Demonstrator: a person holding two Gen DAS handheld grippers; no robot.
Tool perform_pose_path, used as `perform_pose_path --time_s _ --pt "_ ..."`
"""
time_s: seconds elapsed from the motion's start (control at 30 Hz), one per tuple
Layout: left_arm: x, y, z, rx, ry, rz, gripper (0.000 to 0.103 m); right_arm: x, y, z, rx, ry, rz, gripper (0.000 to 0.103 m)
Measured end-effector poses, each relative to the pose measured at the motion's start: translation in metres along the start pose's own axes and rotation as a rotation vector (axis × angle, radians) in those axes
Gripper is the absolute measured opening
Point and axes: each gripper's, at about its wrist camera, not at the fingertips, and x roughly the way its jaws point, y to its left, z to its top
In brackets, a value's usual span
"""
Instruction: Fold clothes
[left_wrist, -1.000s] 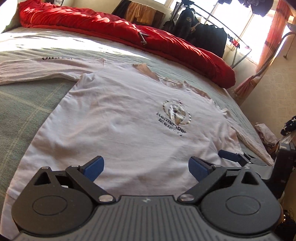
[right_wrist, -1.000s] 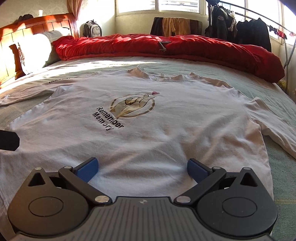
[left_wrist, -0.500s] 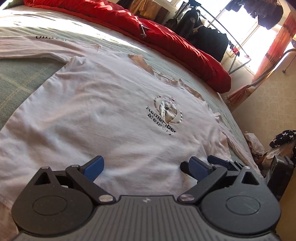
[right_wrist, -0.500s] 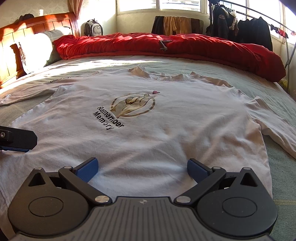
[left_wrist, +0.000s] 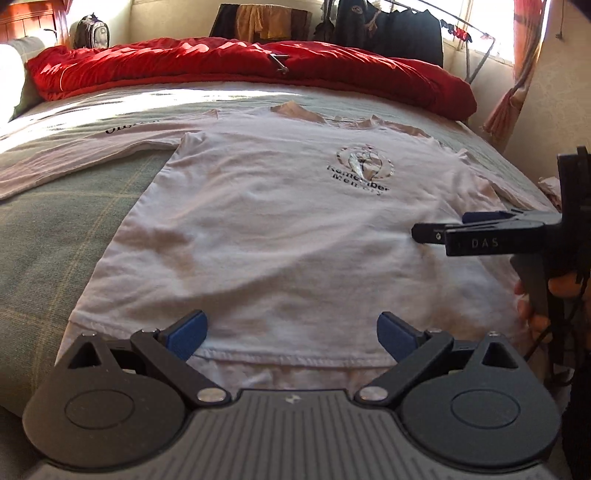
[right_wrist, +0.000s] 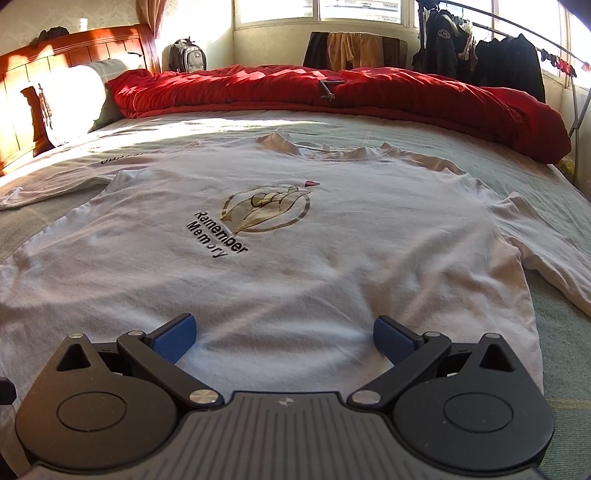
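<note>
With the white T-shirt (right_wrist: 295, 258) lying flat, print up, on the green bedspread (left_wrist: 74, 221), we risk pinching only the top layer at the hem and dragging it crooked, as our left gripper (left_wrist: 291, 330) and right gripper (right_wrist: 284, 334) hover low at the hem, both spread wide and empty.

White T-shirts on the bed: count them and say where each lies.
2. The printed T-shirt lies flat before both open grippers; a second white shirt lies beyond its left sleeve, partly out of frame. More may be hidden.
</note>
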Motion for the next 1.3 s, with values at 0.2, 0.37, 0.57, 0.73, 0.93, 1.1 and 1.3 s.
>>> perform_pose_path --time_s 0.2,0.37,0.57,0.73,0.93,1.1,1.3 --pt "-0.020 -0.014 -0.013 0.139 -0.019 0.027 0.100 0.000 0.001 0.000 -0.003 -0.001 -0.004 0.103" --pt "-0.016 0.004 -0.015 0.065 0.002 0.044 0.100 0.000 0.001 0.000 -0.004 -0.002 -0.005 0.103" --pt "-0.025 0.013 -0.025 0.053 0.058 0.046 0.101 0.000 0.002 0.000 -0.009 0.000 -0.010 0.103" --pt "-0.030 0.036 -0.001 -0.011 -0.025 0.091 0.101 0.000 0.002 0.000 -0.010 -0.001 -0.011 0.103" --pt "-0.016 0.056 -0.012 -0.123 0.052 0.077 0.102 0.000 0.002 0.000 -0.009 -0.001 -0.010 0.103" --pt "-0.025 0.047 -0.014 -0.080 0.047 0.087 0.102 -0.005 0.005 0.001 -0.017 -0.015 -0.029 0.103" --pt "-0.033 0.030 0.010 -0.036 -0.061 0.008 0.102 -0.059 -0.003 -0.004 0.094 -0.145 0.008 0.103"
